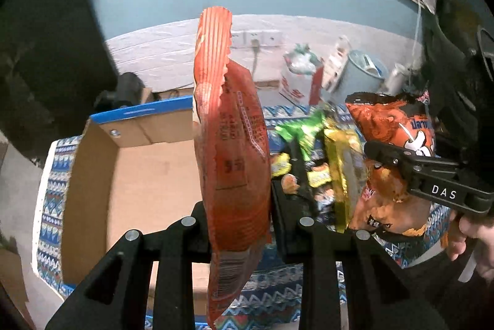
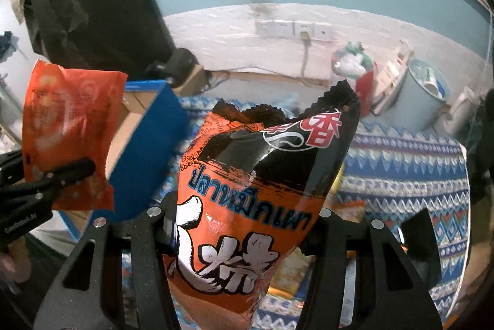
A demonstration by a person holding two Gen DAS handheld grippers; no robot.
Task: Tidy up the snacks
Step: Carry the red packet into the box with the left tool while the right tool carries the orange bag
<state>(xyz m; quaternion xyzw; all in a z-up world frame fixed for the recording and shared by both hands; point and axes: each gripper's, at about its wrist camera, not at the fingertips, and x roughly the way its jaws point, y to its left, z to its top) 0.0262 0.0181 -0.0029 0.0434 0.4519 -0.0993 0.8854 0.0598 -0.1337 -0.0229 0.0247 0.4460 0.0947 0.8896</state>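
- An orange-red snack packet [image 1: 231, 150] is clamped edge-on in the left tool [image 1: 239, 222], held upright and clear of the worktop, above the near right part of the open cardboard box [image 1: 129, 169].
- A second snack bag [image 2: 256, 200], orange and black with Thai and Chinese lettering, is gripped low on its body by the right tool [image 2: 244, 225]; its torn-looking serrated top stands free above the fingers.
- In the left wrist view the right tool [image 1: 386, 158] is seen closed across the middle of that bag [image 1: 392, 126], just right of the loose snack pile [image 1: 315, 163].
- The pile of green, yellow and mixed wrappers lies on the patterned cloth [image 2: 401, 169] covering the worktop, beside the box, whose floor is seen bare in the part visible.
- Judgement: sorting is at an early stage, with two items lifted and none seen in the box.
- Risk: both packets are thin, slippery film held by a narrow pinch; slip or rotation could be caused by a quick swing.
- Risk: the two tools are near each other; a collision or snagged bag could be caused by simultaneous moves toward the box.
- Risk: contents could be crushed by excess grip force.
- Behind, a pale bucket [image 2: 423, 95] and a wall socket strip [image 2: 293, 28] are noted, well apart from the work.
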